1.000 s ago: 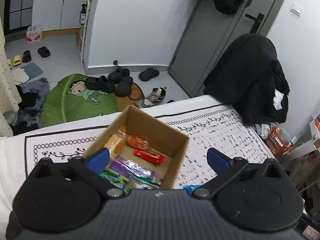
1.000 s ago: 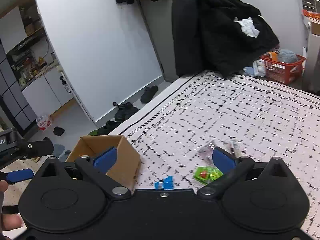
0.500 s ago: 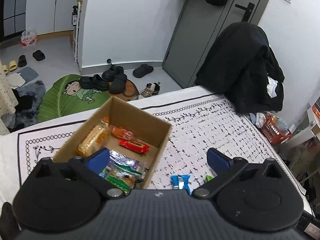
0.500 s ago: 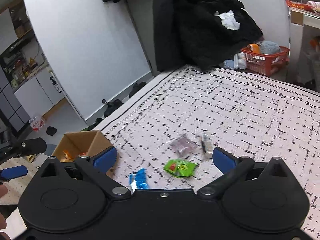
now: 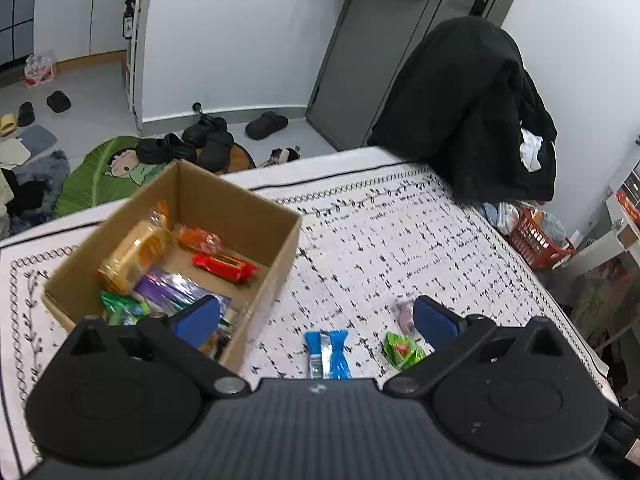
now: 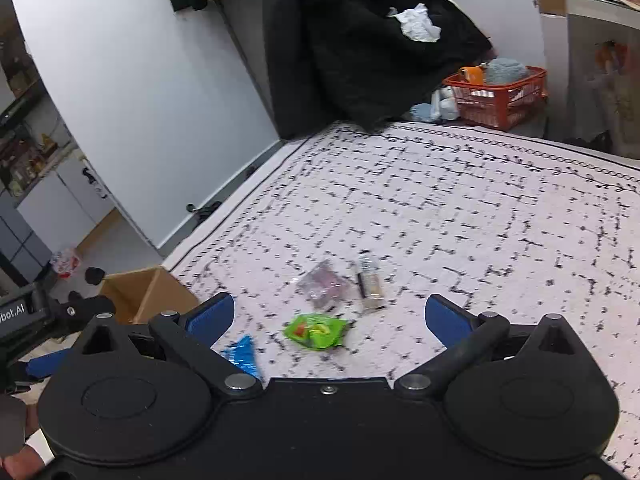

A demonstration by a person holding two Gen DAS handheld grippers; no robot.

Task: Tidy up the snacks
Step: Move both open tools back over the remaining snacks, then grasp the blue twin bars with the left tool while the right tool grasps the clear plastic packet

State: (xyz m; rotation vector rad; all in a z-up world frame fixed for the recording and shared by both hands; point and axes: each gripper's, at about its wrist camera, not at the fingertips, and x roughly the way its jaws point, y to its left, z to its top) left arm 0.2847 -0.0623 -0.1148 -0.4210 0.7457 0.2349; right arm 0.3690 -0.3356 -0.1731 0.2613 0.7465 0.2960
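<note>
Both cameras slid right since a second ago, so loose snacks show now. Left gripper (image 5: 316,320) and right gripper (image 6: 330,318) gape wide, holding nothing. Cardboard box (image 5: 240,208) sits at 10 o'clock in the left view; blue packet (image 5: 328,354), green packet (image 5: 402,350) lie at 6 on the tablecloth (image 5: 400,240).

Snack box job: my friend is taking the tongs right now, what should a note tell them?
Left tongs: open, empty, above the table by the cardboard box.
Right tongs: open, empty, above the loose snacks.
Done: several snacks lie in the box, among them a red bar.
Left on the tablecloth: blue packet, green packet, purplish clear packet, slim clear packet.
</note>
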